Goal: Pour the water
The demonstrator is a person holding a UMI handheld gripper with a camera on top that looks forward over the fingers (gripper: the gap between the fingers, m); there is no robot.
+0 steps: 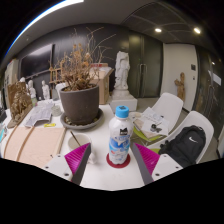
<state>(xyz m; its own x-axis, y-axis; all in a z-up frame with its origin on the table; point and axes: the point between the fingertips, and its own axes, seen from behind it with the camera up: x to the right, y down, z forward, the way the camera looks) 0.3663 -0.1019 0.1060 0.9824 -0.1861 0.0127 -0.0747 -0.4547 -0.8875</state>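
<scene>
A clear plastic water bottle (119,136) with a light blue cap and a blue and white label stands upright on a red coaster (118,160) on the white table (100,175). My gripper (113,158) is open, its pink pads (79,157) on either side of the bottle's base. The bottle stands between the fingers with a gap on each side. No cup or glass shows in this view.
A dark pot (80,103) of dry twigs stands on a saucer behind and left of the bottle. Papers (40,113) lie at the left, yellow-green books (150,129) and a black bag (186,145) at the right. A white statue (122,72) stands far behind.
</scene>
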